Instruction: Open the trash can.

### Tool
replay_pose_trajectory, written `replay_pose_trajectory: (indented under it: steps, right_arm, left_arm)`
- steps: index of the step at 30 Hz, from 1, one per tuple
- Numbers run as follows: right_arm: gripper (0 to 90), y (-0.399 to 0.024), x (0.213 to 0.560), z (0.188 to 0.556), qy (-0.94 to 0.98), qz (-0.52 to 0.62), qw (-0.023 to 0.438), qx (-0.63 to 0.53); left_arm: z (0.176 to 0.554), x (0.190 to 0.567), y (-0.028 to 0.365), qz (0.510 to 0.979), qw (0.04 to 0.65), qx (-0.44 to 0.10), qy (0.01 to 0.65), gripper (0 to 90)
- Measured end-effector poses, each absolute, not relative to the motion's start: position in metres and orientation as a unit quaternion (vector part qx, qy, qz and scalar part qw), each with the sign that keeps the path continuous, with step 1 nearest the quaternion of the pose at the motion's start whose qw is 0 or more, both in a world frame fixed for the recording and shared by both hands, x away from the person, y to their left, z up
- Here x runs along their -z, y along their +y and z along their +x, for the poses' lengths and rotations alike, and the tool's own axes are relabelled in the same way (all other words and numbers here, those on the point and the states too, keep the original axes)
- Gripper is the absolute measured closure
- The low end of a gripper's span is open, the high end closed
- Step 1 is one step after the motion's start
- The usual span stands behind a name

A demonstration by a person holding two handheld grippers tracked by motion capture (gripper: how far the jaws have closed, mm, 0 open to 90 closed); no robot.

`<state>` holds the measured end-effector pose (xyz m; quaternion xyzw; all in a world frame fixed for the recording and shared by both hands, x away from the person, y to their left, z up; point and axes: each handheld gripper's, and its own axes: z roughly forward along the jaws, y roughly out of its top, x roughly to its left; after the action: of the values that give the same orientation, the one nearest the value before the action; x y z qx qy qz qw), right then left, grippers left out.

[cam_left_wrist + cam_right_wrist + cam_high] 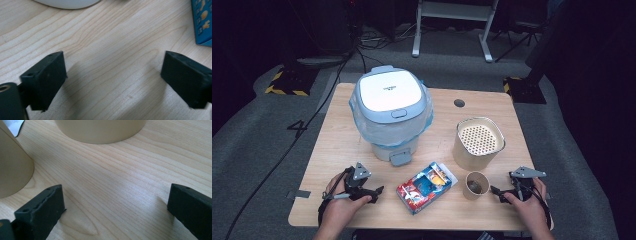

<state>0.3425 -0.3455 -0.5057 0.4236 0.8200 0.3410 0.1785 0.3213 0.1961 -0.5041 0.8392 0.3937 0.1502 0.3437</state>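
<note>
Two claws rest low on the tabletop, both with jaws spread wide and nothing between them. In the high view the left claw sits at lower left, near the colourful snack box; the right claw sits at lower right, just beside the small paper cup, with the tall perforated canister behind it. Likely hazard: the cup looks light, so a sideways approach could tip or push it before the jaws close. The lidded bin with its blue liner at upper centre appears whole from above. The right gripper view adds the cup wall close beside one jaw; the left gripper view shows the box corner at upper right.
</note>
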Motion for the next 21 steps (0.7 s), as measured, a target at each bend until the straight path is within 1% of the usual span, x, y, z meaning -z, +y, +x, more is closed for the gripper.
replay_pose_trajectory:
  steps: [2, 4, 5, 6, 7, 8, 10, 15, 21]
  right_arm:
    - [1.2, -0.346, 0.506, 0.342, 0.820, 0.424, 0.179, -0.341]
    - [1.2, -0.346, 0.506, 0.343, 0.820, 0.424, 0.179, -0.341]
    - [1.1, -0.346, 0.506, 0.343, 0.820, 0.423, 0.178, -0.341]
    - [1.2, -0.346, 0.506, 0.343, 0.820, 0.423, 0.178, -0.341]
    - [1.2, -0.346, 0.506, 0.343, 0.820, 0.423, 0.178, -0.341]
    - [1.1, -0.346, 0.506, 0.343, 0.820, 0.423, 0.178, -0.341]
    - [1.1, -0.346, 0.506, 0.343, 0.821, 0.422, 0.178, -0.342]
    - [1.1, -0.346, 0.506, 0.343, 0.821, 0.421, 0.178, -0.342]
    - [1.1, -0.346, 0.506, 0.343, 0.821, 0.421, 0.178, -0.341]
  left_arm:
    - [0.321, 0.502, 0.198, 0.841, 0.344, -0.147, 0.392, 29.2]
    - [0.321, 0.498, 0.199, 0.842, 0.333, -0.142, 0.399, 37.4]
    - [0.321, 0.495, 0.200, 0.846, 0.323, -0.137, 0.401, 37.4]
    - [0.320, 0.489, 0.202, 0.846, 0.327, -0.136, 0.398, 43.6]
    - [0.320, 0.489, 0.202, 0.846, 0.327, -0.136, 0.398, 44.7]
    - [0.320, 0.482, 0.204, 0.844, 0.343, -0.137, 0.389, 45.5]
    - [0.319, 0.475, 0.205, 0.841, 0.356, -0.129, 0.388, 47.3]
    - [0.318, 0.456, 0.208, 0.843, 0.372, -0.126, 0.368, 46.4]
    - [0.314, 0.441, 0.208, 0.854, 0.377, -0.121, 0.337, 46.4]
